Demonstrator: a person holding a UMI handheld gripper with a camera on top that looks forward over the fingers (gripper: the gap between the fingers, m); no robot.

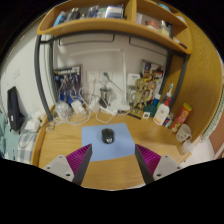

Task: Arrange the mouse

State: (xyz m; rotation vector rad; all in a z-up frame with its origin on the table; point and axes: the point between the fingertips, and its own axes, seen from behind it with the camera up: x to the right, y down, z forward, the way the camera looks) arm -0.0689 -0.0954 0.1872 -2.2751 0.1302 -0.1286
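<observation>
A dark mouse lies on a light blue mouse mat on the wooden desk. My gripper is open and empty, its two purple-padded fingers spread wide over the desk's near part. The mouse sits just beyond the fingertips, roughly centred between them, with the mat's near edge reaching in between the fingers. Nothing touches the pads.
Bottles and small containers crowd the desk's right side. Cables and white items stand at the back left against the wall. A wooden shelf with boxes hangs above the desk. A dark object sits at the far left.
</observation>
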